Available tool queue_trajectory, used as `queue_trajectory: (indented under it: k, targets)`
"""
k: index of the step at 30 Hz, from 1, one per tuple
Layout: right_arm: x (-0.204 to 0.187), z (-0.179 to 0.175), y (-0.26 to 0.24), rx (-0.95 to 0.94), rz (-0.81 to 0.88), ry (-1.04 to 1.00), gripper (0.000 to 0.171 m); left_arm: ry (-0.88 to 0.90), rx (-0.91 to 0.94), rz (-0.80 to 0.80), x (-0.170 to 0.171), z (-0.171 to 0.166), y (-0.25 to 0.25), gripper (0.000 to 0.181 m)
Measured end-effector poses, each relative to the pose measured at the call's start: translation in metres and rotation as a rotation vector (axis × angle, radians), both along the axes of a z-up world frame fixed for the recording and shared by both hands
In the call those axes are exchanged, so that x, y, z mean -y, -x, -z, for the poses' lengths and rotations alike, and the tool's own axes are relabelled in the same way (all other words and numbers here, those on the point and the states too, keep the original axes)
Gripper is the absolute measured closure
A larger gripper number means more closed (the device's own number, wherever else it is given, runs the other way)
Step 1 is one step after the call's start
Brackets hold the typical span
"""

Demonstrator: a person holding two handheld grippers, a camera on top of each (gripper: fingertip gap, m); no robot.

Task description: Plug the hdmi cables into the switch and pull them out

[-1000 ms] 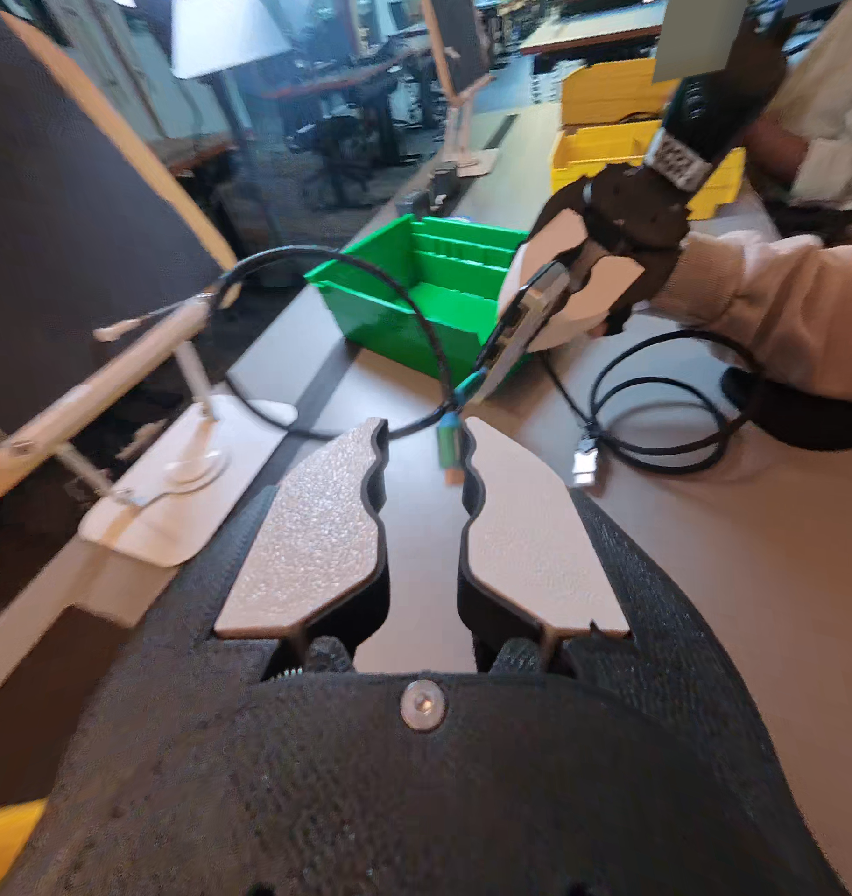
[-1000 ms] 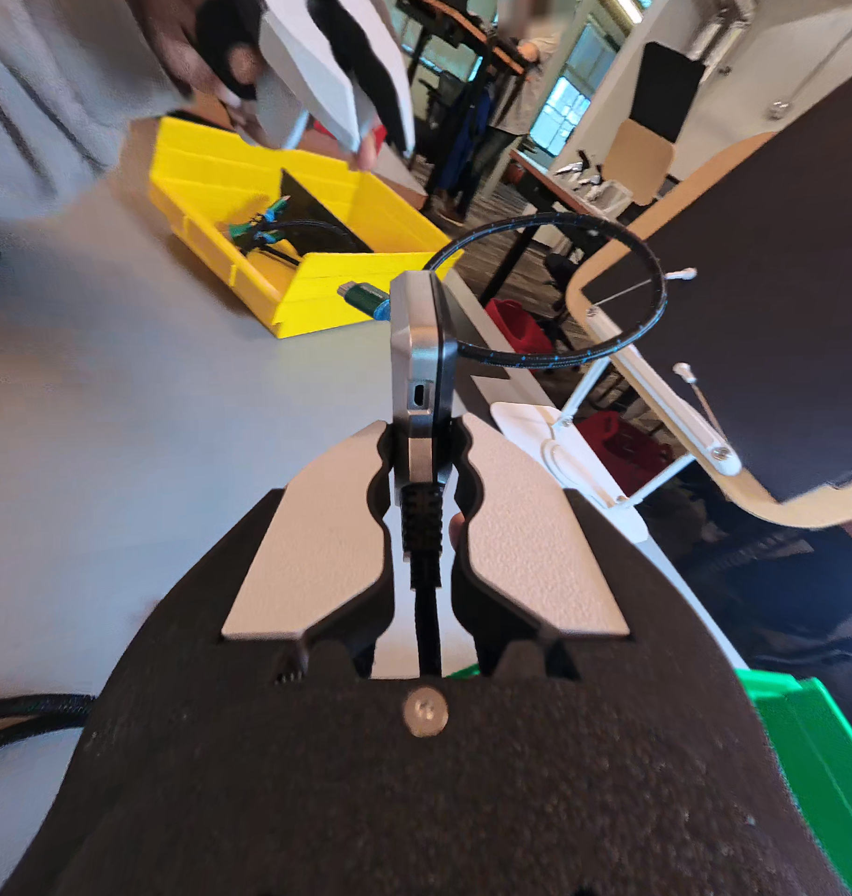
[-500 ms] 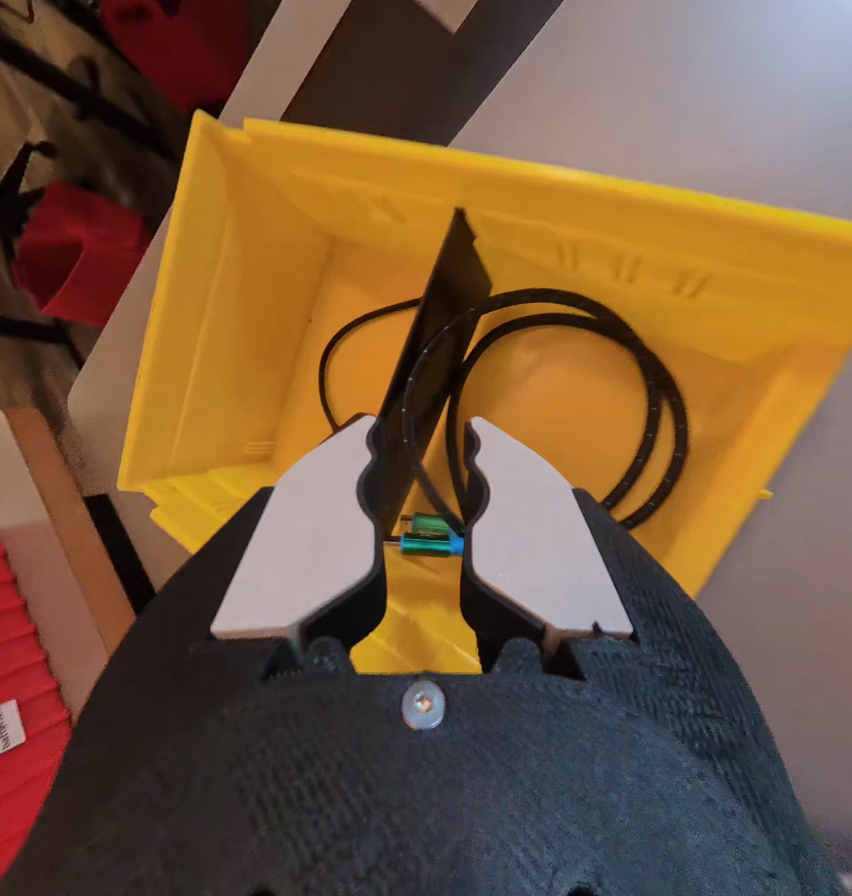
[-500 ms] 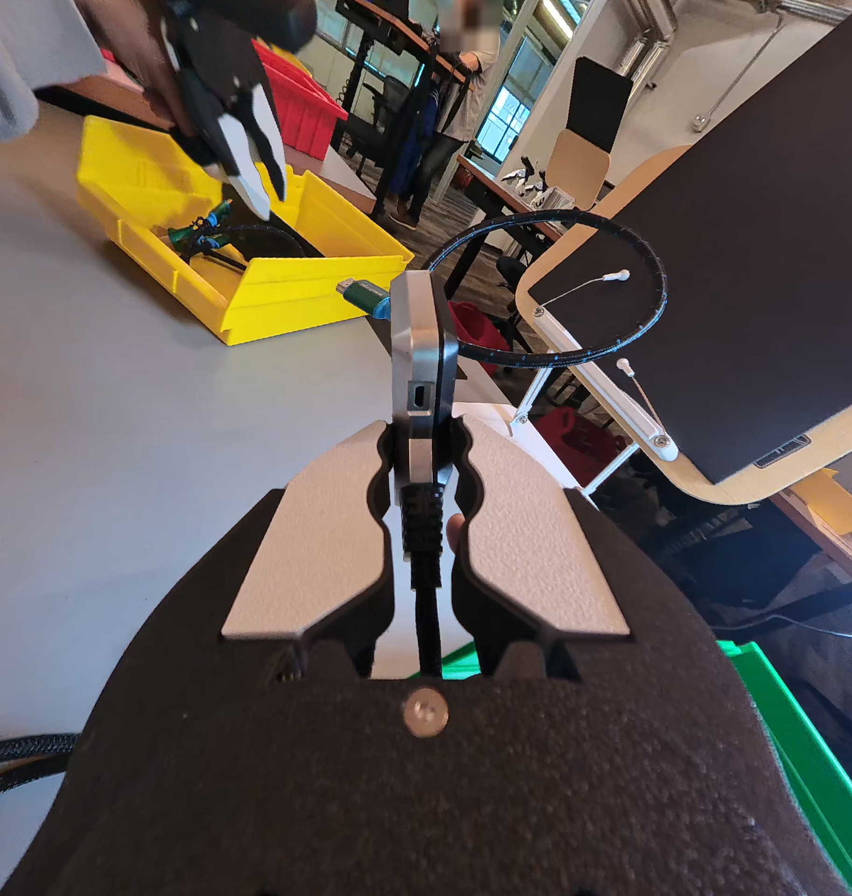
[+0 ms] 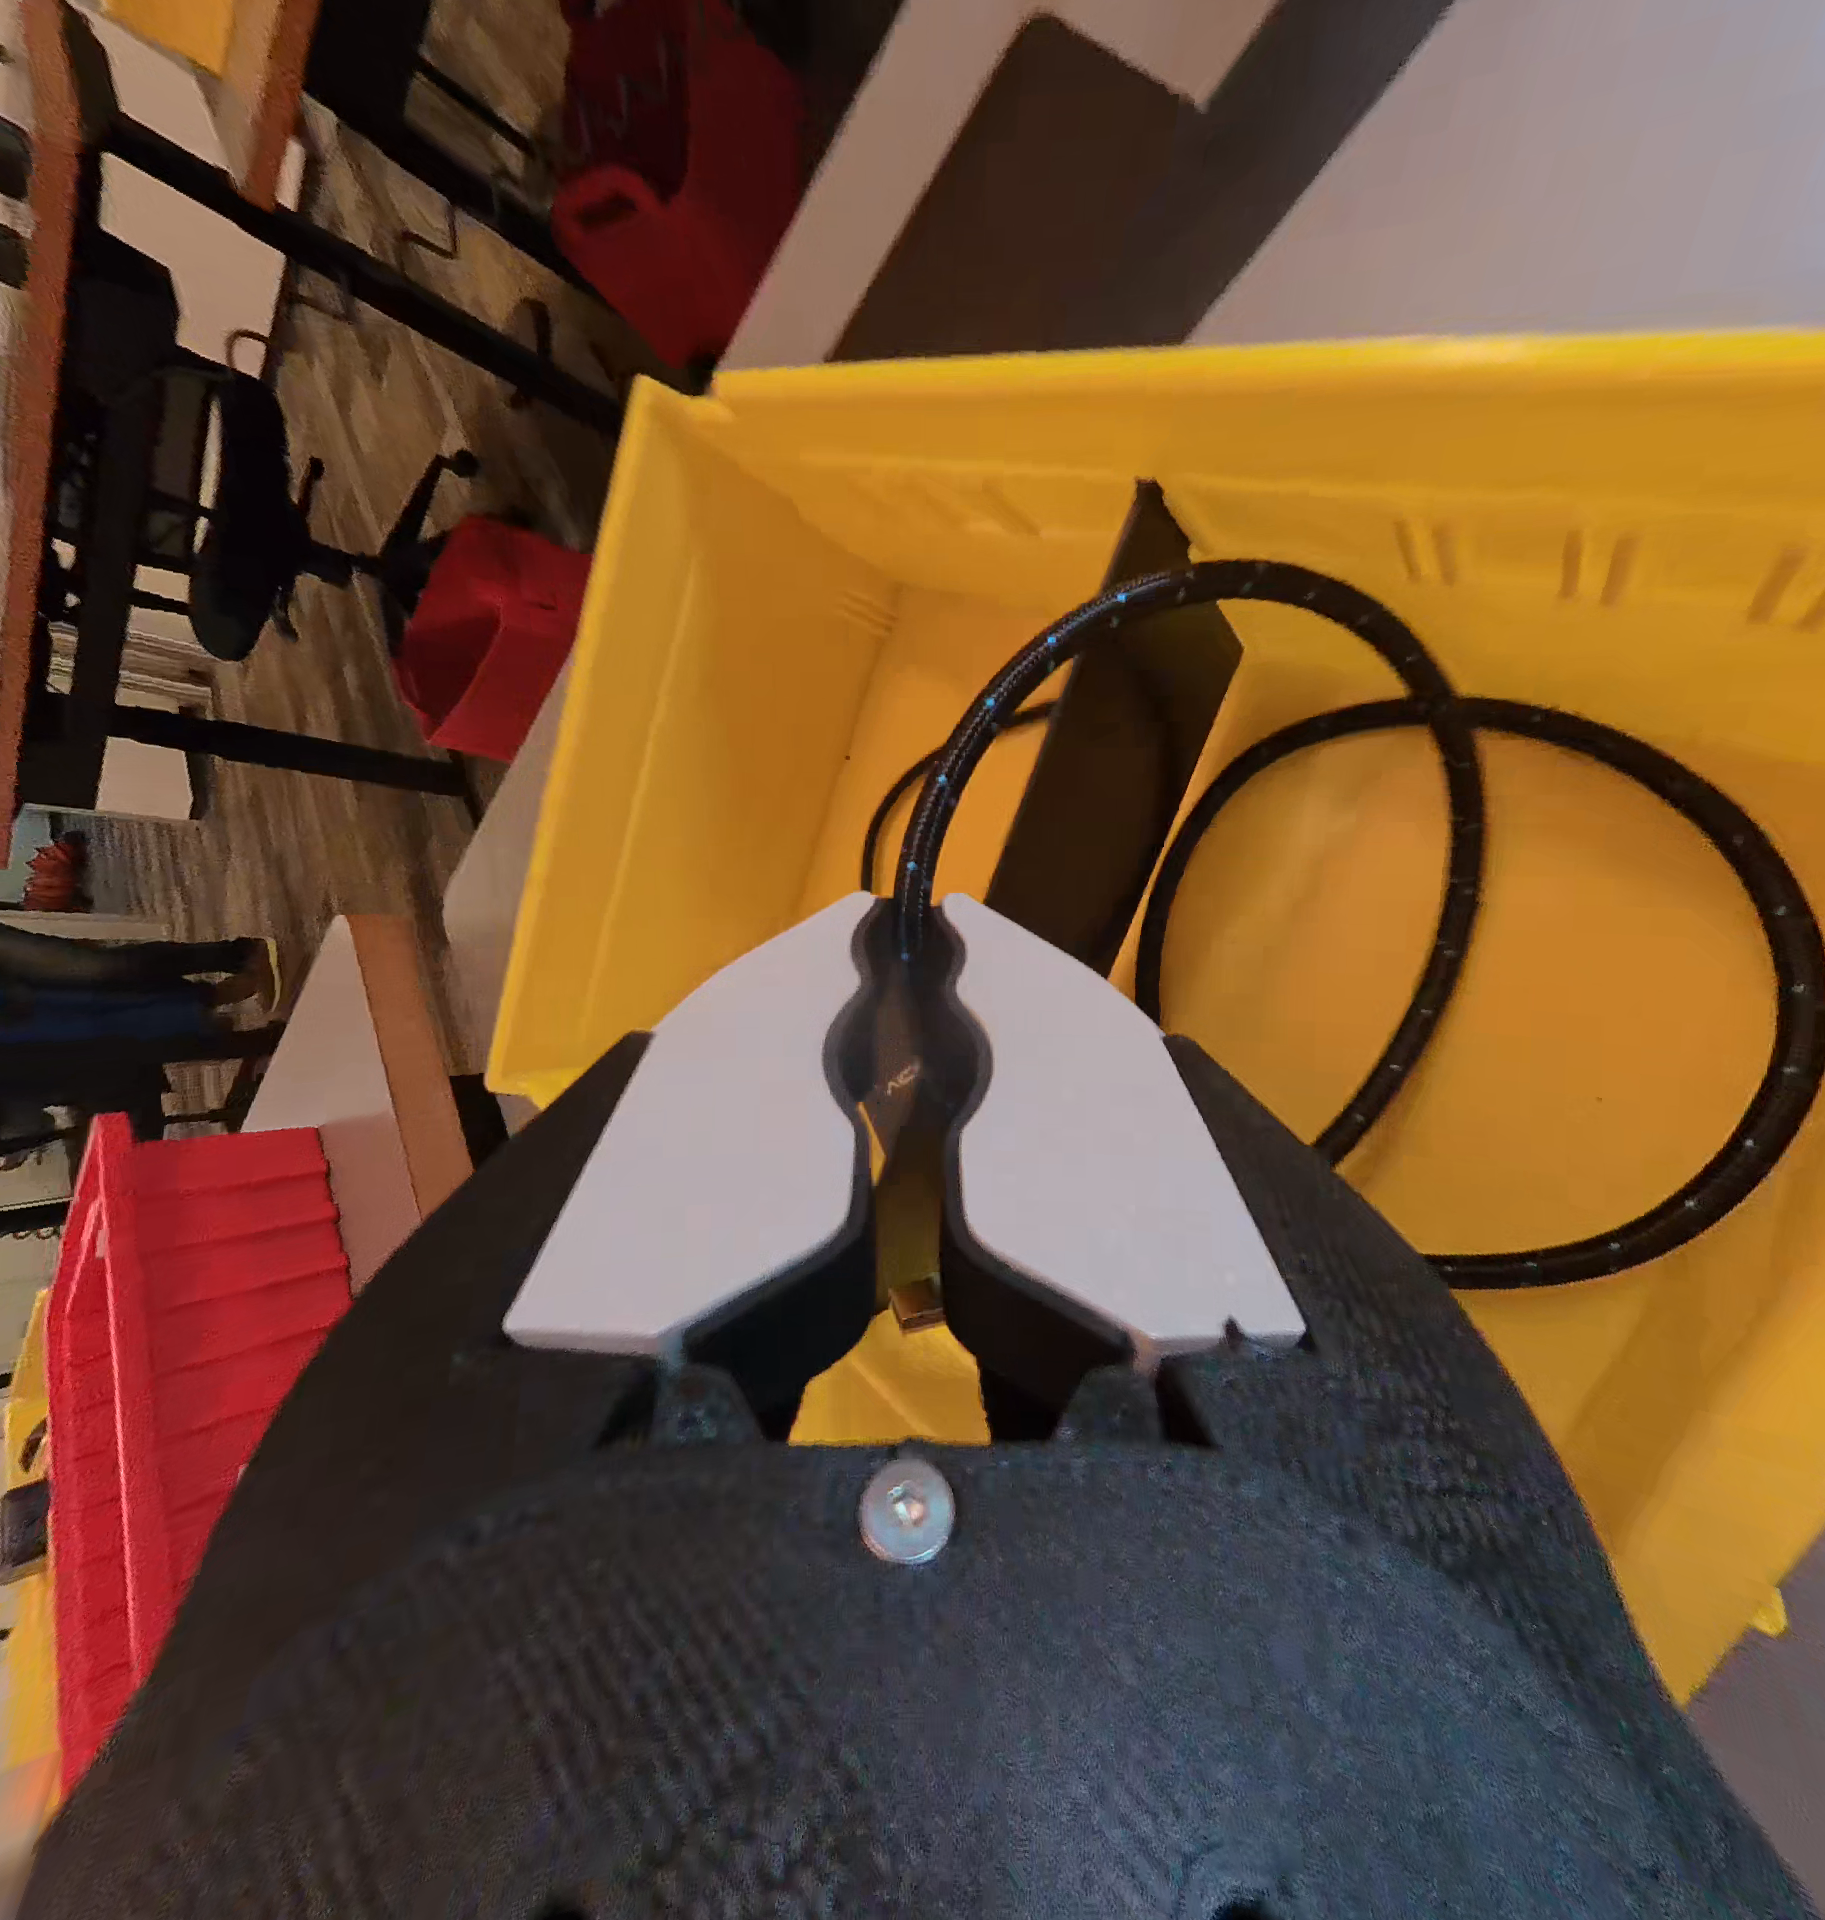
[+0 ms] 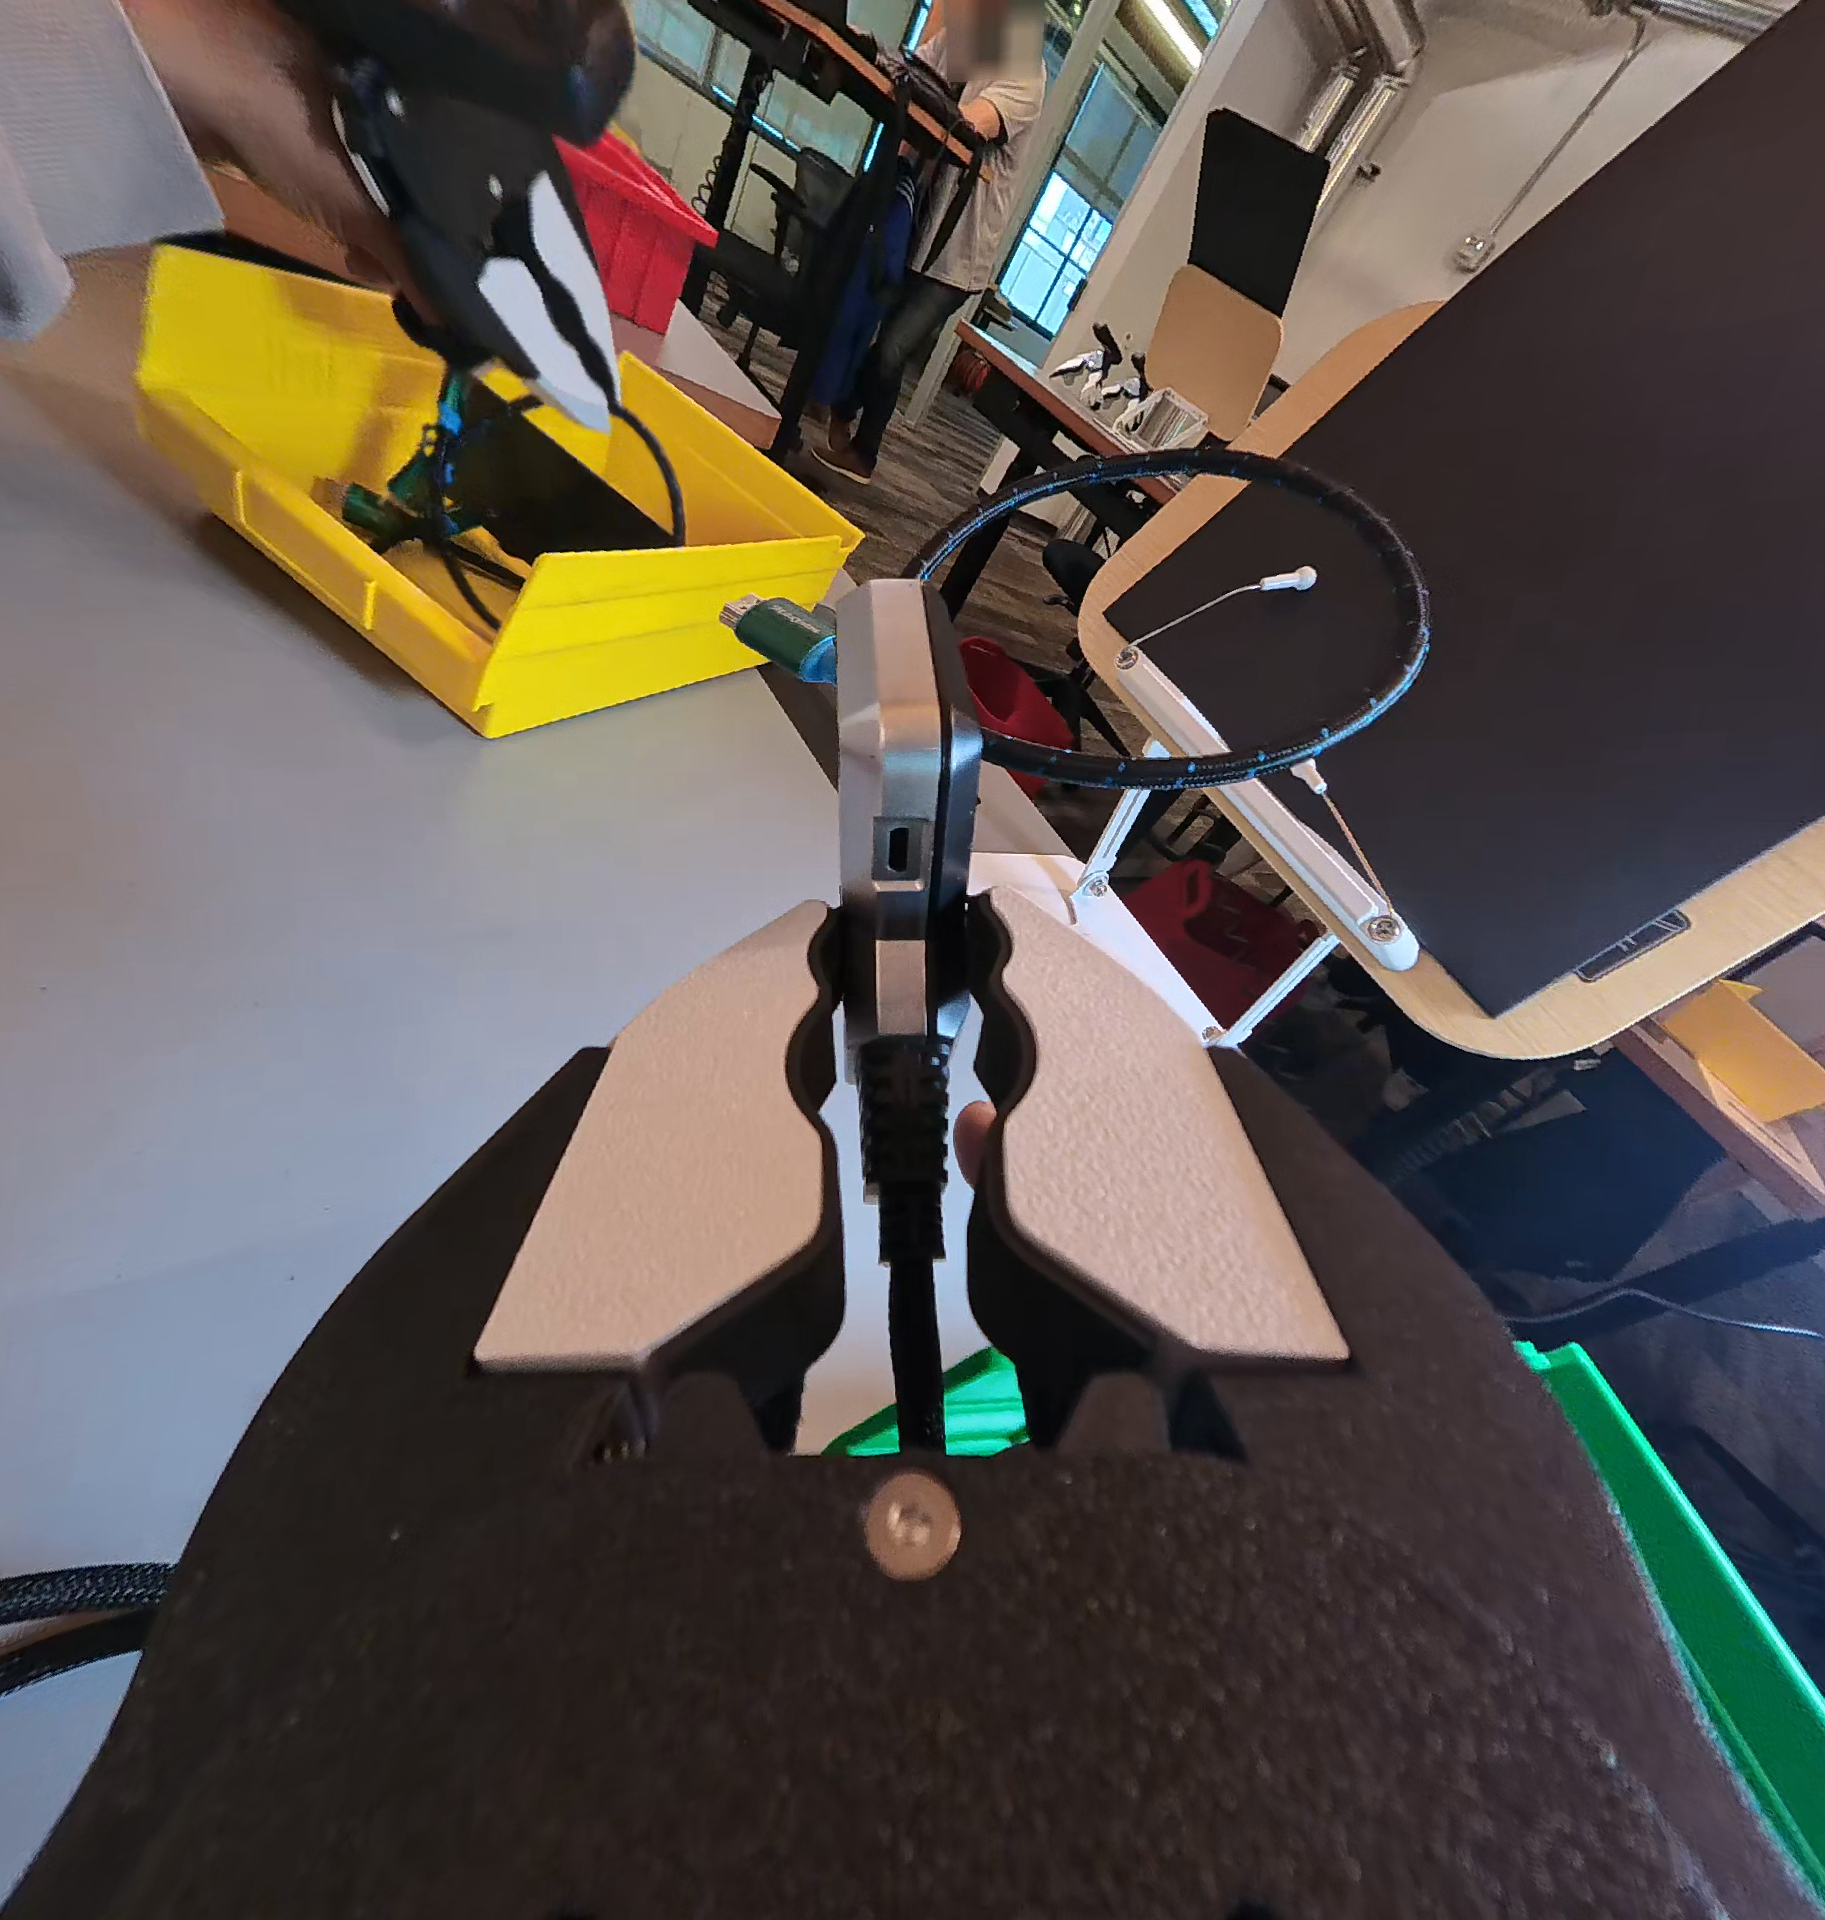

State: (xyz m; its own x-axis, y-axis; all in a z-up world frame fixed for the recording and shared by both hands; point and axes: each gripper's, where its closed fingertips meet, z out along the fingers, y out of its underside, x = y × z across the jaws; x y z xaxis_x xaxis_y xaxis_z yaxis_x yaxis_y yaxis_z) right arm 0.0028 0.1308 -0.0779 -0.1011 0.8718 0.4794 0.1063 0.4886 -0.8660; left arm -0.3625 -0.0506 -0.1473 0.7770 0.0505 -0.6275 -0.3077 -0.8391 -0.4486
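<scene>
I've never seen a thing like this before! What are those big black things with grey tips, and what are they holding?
Those are two hand-held grippers. A person squeezes one in each hand, and a little camera sits on each, looking along its two fingers. So each picture is one gripper's own view.

In the left wrist view, the left gripper is shut on a black braided cable, holding it by its plug. It is above a yellow bin, where the rest of that cable lies in loops beside a black divider.

In the right wrist view, the right gripper is shut on a small grey box, the switch, held upright above a grey table. A cable with a green plug hangs by the switch. Farther off you see the left gripper over the same yellow bin. A green bin sits lower right.
</scene>
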Motion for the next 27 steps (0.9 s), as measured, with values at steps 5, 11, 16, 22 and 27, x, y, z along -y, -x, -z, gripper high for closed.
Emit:
queue_trajectory:
  k: [5, 11, 16, 22, 27]
  targets:
    - [0.0, -0.003, -0.001, -0.008, 0.0, -0.002, 0.148, -0.323, 0.017, 0.065, -0.008, -0.075, -0.027, 0.172]
    - [-0.004, -0.017, -0.007, -0.056, 0.004, 0.023, 0.148, -0.588, 0.358, 0.344, -0.036, -0.131, -0.127, 0.175]
    - [-0.015, -0.027, -0.015, -0.088, 0.044, 0.029, 0.148, -0.391, 0.742, 0.456, -0.082, -0.077, -0.211, 0.175]
    - [-0.031, -0.03, -0.022, -0.091, 0.092, 0.026, 0.148, -0.075, 0.853, 0.39, -0.123, 0.04, -0.251, 0.173]
    - [-0.036, -0.032, -0.023, -0.103, 0.098, 0.036, 0.148, 0.041, 0.675, 0.448, -0.114, 0.055, -0.245, 0.158]
